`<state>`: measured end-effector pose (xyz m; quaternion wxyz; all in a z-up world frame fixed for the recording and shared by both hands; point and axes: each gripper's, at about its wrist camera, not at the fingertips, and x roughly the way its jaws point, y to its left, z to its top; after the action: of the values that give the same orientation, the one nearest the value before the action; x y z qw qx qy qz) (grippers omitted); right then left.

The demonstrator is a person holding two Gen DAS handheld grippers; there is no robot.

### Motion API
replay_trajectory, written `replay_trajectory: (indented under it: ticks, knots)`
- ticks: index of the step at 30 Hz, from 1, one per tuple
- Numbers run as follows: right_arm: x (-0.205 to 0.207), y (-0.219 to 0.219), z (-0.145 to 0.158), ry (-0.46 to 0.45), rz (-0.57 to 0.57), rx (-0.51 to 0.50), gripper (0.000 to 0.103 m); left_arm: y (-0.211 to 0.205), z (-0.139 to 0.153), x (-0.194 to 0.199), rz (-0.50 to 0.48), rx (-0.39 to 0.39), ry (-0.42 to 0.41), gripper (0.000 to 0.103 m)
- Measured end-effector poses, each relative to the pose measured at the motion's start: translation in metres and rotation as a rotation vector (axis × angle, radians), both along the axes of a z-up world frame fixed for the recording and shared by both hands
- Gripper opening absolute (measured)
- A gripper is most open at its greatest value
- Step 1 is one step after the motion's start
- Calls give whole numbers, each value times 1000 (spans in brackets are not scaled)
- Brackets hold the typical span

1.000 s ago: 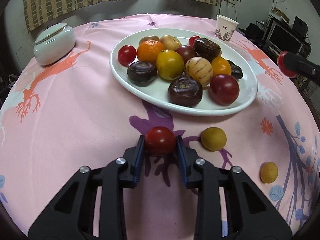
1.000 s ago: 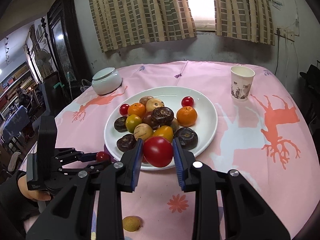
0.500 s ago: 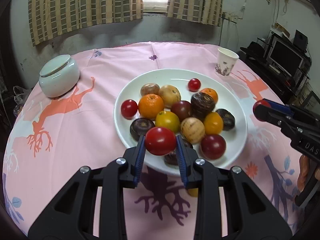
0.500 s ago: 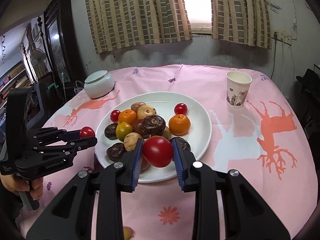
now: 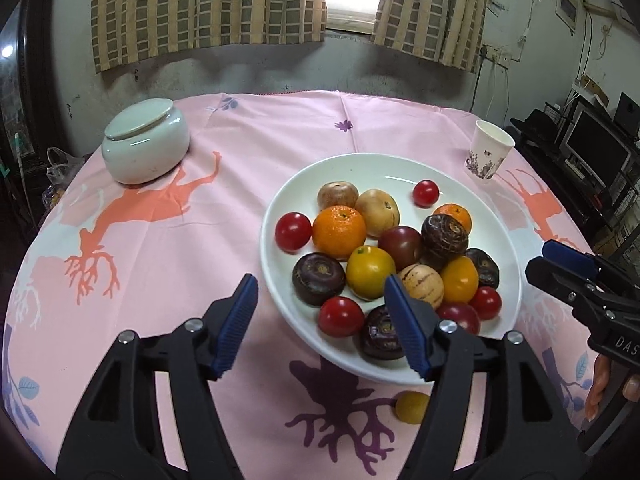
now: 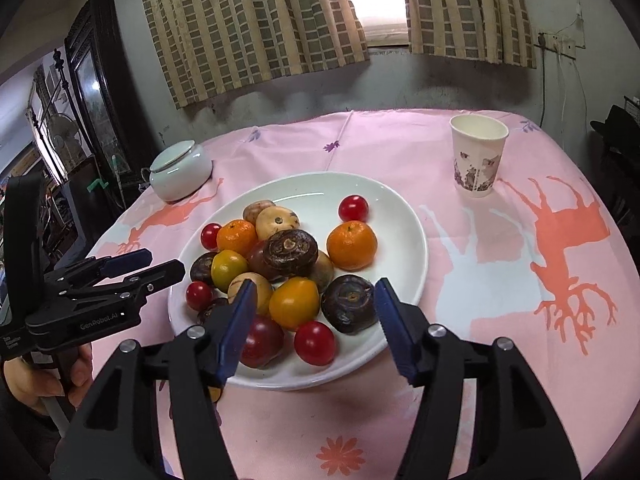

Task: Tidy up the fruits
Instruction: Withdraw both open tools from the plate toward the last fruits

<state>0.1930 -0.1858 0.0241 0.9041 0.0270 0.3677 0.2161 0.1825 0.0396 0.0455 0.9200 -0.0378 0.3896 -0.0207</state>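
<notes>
A white plate [image 5: 400, 168] [image 6: 400, 208] holds several fruits: oranges, red tomatoes, dark purple and tan ones. My left gripper [image 5: 320, 324] is open and empty above the plate's near rim, with a red tomato [image 5: 340, 316] lying on the plate between its fingers. My right gripper [image 6: 314, 328] is open and empty over the plate's near edge, above another red tomato [image 6: 315, 343]. A small yellow fruit [image 5: 411, 407] lies on the cloth in front of the plate. Each gripper shows in the other's view, the left [image 6: 140, 266] and the right [image 5: 560, 260].
A round table with a pink printed cloth [image 5: 180, 240] carries a pale lidded jar [image 5: 145, 146] [image 6: 180, 170] at the back left and a paper cup [image 5: 488, 156] [image 6: 478, 156] at the back right. Curtains and a wall stand behind; furniture stands at both sides.
Both grippers were shut on red tomatoes and have opened. The two tomatoes now lie on the plate's near side. The left gripper rose from the cloth to the plate.
</notes>
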Motion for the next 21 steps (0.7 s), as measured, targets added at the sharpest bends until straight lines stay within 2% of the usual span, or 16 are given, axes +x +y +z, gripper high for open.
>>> replay_trajectory:
  ticks: [6, 11, 17, 21]
  knots:
    - [-27, -8, 11, -12, 16, -17, 62, 3, 9, -26, 8, -6, -15, 76]
    - [-56, -14, 12, -12, 36, -32, 62, -4, 3, -51, -9, -2, -1, 79]
    - [-90, -9, -2, 7, 89, -64, 62, -13, -9, -76, -18, -26, 9, 86]
    - [-109, 4, -22, 40, 144, -123, 62, -20, -19, -86, -33, -10, 19, 86]
